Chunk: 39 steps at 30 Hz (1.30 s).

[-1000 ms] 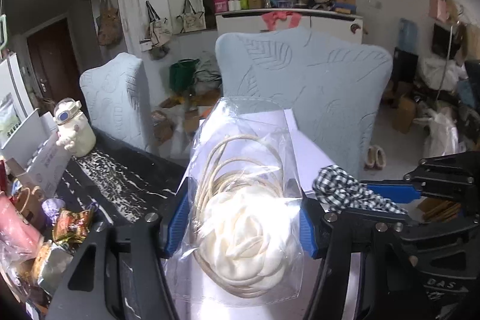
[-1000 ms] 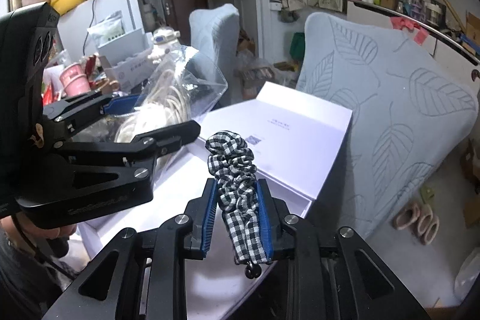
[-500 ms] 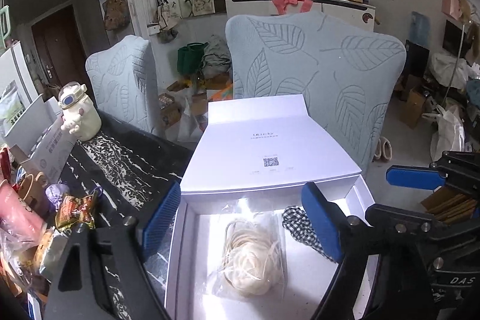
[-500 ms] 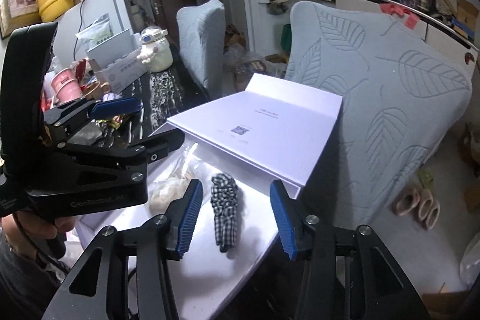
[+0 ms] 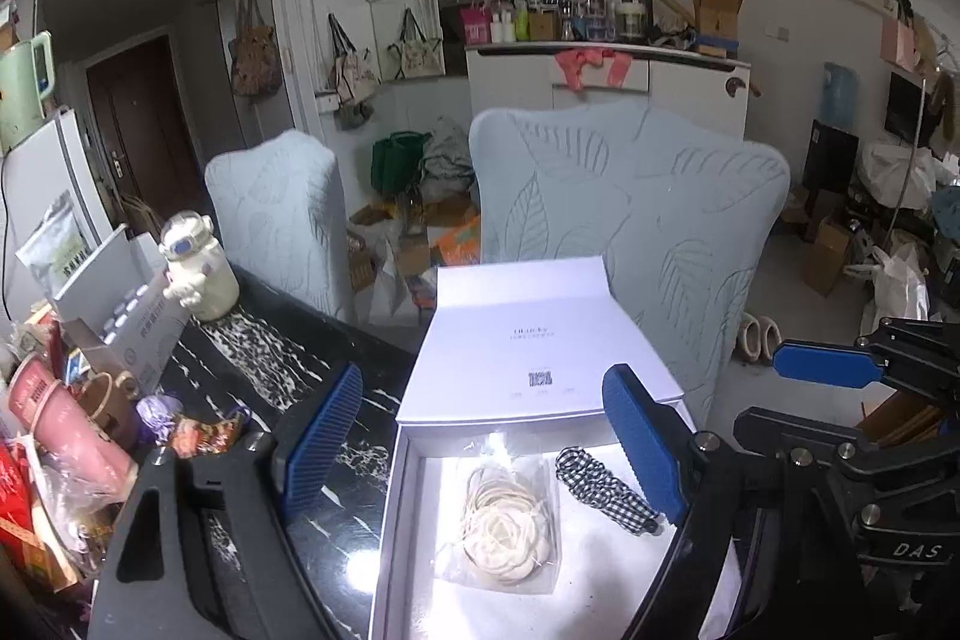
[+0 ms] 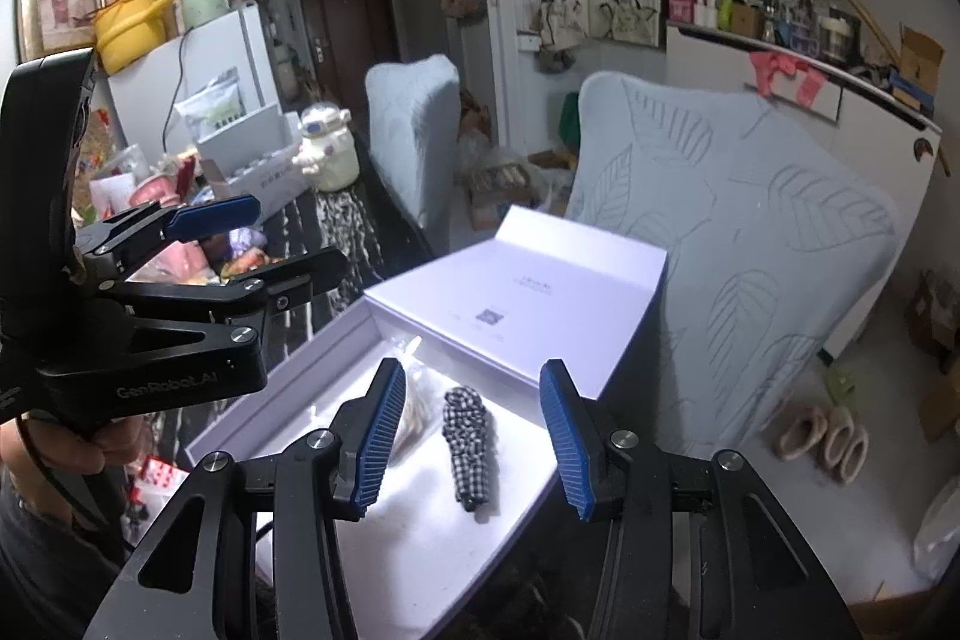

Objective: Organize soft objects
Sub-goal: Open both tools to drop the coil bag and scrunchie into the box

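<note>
Both items are laid flat in the open box (image 5: 390, 520), so nothing is gripped. The left gripper (image 5: 480, 454) is spread empty above the bagged flower (image 5: 504, 532); the right gripper (image 6: 468, 442), likewise released, is held over the scrunchie (image 6: 468, 436).

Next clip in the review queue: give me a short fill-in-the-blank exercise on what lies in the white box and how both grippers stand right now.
1. The checked scrunchie lies inside the white ____.
2. Beside it lies a cream flower hair tie sealed in a clear ____.
3. The left gripper and the right gripper both have ____ jaws, holding nothing.
4. The box lid leans back toward a pale blue ____.

Missing words: box; bag; open; chair
</note>
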Each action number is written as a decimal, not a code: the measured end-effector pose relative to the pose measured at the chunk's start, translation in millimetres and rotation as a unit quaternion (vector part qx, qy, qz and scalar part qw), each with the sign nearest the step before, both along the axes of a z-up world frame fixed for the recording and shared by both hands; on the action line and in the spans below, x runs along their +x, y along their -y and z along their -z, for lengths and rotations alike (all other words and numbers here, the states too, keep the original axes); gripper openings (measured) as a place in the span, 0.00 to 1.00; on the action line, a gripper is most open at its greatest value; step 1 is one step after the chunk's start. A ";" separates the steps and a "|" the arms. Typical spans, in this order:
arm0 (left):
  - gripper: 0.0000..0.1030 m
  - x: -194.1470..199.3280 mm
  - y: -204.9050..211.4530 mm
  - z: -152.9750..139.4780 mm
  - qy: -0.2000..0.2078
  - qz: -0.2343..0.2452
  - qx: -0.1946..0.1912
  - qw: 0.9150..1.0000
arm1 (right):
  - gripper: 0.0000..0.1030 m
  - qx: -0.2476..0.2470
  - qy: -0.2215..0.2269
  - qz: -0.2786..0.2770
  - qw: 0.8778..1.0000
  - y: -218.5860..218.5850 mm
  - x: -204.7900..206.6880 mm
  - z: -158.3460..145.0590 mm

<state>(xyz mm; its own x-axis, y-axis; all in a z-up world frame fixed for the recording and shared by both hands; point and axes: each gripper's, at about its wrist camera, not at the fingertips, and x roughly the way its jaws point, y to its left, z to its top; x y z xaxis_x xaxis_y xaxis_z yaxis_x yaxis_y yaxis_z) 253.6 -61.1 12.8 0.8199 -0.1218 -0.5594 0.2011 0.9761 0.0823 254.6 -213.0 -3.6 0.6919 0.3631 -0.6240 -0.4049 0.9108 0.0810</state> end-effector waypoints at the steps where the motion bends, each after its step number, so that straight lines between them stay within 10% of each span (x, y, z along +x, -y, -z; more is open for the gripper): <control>1: 0.80 -3.4 0.0 -3.1 0.004 0.000 0.001 1.000 | 0.45 0.000 0.005 0.000 1.000 -0.1 -4.2 -4.7; 15: 0.81 -70.3 -0.8 -54.7 0.056 0.012 -0.011 0.998 | 0.66 0.012 0.066 0.001 0.998 -0.1 -66.3 -53.7; 21: 0.98 -98.9 -3.7 -62.6 0.073 0.003 -0.021 0.997 | 0.75 0.011 0.086 0.012 0.996 2.7 -93.7 -66.0; 39: 0.98 -180.7 -8.5 -52.7 0.068 -0.003 -0.043 0.997 | 0.78 0.025 0.084 0.010 0.996 6.8 -162.1 -62.5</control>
<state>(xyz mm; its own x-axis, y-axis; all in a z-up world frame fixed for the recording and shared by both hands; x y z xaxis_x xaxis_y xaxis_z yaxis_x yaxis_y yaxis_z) 72.9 -52.6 65.5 0.8881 -0.1591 -0.4312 0.1878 0.9819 0.0244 92.5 -219.8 58.8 0.7928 0.3761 -0.4796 -0.3984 0.9153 0.0592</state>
